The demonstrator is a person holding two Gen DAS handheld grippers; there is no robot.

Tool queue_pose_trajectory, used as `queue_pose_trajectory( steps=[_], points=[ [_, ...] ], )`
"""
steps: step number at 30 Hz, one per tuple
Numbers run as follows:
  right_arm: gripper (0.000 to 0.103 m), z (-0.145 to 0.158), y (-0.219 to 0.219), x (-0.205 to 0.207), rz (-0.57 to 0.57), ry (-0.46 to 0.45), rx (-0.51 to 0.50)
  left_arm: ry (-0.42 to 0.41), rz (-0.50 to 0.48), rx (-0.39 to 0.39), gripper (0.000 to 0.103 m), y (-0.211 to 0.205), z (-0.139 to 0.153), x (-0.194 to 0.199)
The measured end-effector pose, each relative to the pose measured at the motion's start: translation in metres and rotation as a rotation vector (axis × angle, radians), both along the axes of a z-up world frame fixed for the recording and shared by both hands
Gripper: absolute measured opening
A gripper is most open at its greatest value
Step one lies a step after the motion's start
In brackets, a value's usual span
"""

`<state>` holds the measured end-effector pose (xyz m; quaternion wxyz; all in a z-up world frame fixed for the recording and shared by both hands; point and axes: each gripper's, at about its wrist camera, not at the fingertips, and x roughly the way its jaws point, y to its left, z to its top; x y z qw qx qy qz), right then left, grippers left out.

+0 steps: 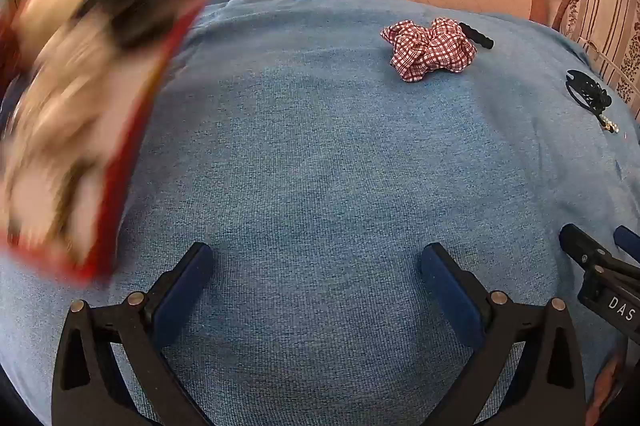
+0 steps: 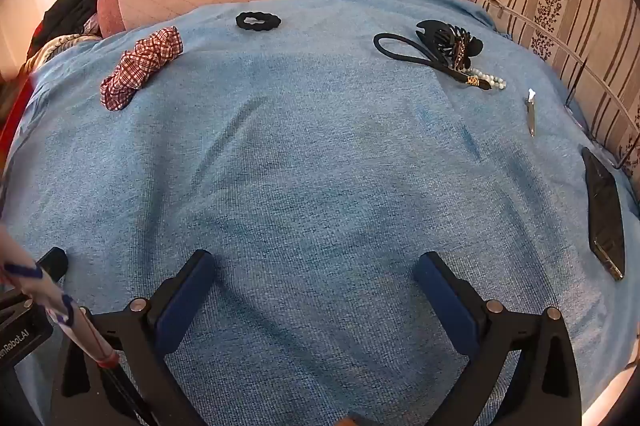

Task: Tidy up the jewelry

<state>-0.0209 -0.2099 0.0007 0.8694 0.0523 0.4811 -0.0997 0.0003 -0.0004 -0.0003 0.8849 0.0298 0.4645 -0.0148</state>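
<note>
**Both grippers hanging wide open over the blue cloth**

The left gripper and right gripper are hovering over the near cloth, jaws spread wide, gripping nothing. A checked scrunchie is lying far left, a black hair tie at the far middle, and a black claw clip with beads far right. A blurred red box is sitting at the left edge.

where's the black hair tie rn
In the right wrist view, the black hair tie lies at the blue towel's far edge, just right of the checked scrunchie.
</note>
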Motion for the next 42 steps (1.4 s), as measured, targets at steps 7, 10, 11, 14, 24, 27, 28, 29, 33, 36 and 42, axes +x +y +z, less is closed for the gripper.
queue_pose_trajectory(
  steps=[7, 10, 11, 14, 24, 27, 28, 29, 33, 36, 42],
  points=[
    [0.103, 0.002, -0.005, -0.005, 0.0, -0.001, 0.0, -0.008, 0.002, -0.014, 0.103, 0.007, -0.002, -0.001],
    [0.103, 0.001, -0.006, -0.004, 0.001, 0.002, 0.001, -0.008, 0.002, -0.014, 0.103, 0.008, -0.003, -0.002],
    [0.103, 0.001, -0.007, -0.004, 0.001, 0.002, 0.003, -0.009, 0.002, -0.013, 0.103, 0.005, -0.002, -0.004],
    [0.103, 0.001, -0.01, -0.005, 0.003, 0.002, 0.007, -0.006, 0.0, -0.014, 0.103, 0.009, -0.001, -0.004],
    [0.103, 0.002, -0.003, -0.002, 0.0, 0.014, 0.003, 0.002, -0.004, -0.012, 0.103, 0.011, 0.0, 0.002],
    [0.103, 0.003, -0.003, -0.001, 0.0, 0.02, 0.006, 0.002, -0.005, -0.018, 0.103, 0.018, -0.002, 0.003],
    [0.103, 0.003, -0.003, -0.001, 0.001, 0.023, 0.007, 0.004, -0.006, -0.013, 0.103, 0.013, -0.001, 0.004],
    [0.102, 0.004, -0.003, -0.001, 0.002, 0.026, 0.008, 0.002, -0.006, -0.011, 0.103, 0.01, -0.001, 0.004],
    [0.1, 0.01, -0.007, -0.008, -0.005, 0.033, 0.031, -0.005, -0.007, 0.009, 0.103, 0.002, -0.003, -0.002],
    [0.099, 0.021, -0.019, -0.017, -0.039, 0.012, 0.064, -0.002, -0.006, -0.008, 0.103, 0.005, -0.003, -0.002],
    [0.086, 0.053, -0.044, -0.035, -0.115, -0.105, 0.148, 0.001, -0.007, -0.005, 0.103, 0.005, 0.0, 0.002]
  ],
)
